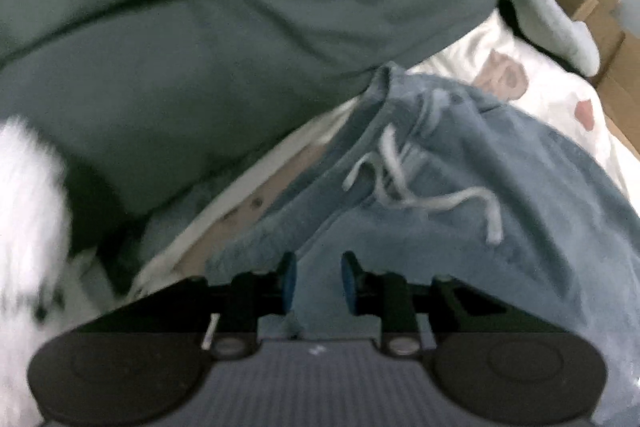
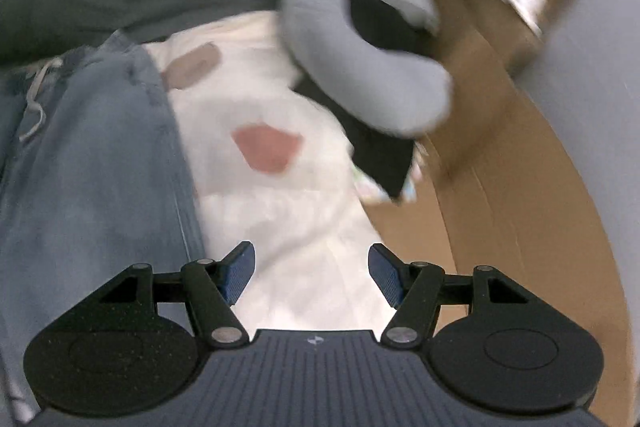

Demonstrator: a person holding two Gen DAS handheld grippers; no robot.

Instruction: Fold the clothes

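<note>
Blue sweatpants (image 1: pixel 460 163) — under left gripper (image 1: pixel 319 281)

The sweatpants (image 1: pixel 460 163) are lying on the bedsheet (image 2: pixel 288 195), their drawstring (image 1: pixel 432 195) resting on top near the waistband. Behind them the duvet (image 1: pixel 200 27) is piling up across the far side. To their right the neck pillow (image 2: pixel 344 39) is sitting at the sheet's edge, with the cardboard box (image 2: pixel 500 167) standing just beyond it.
</note>
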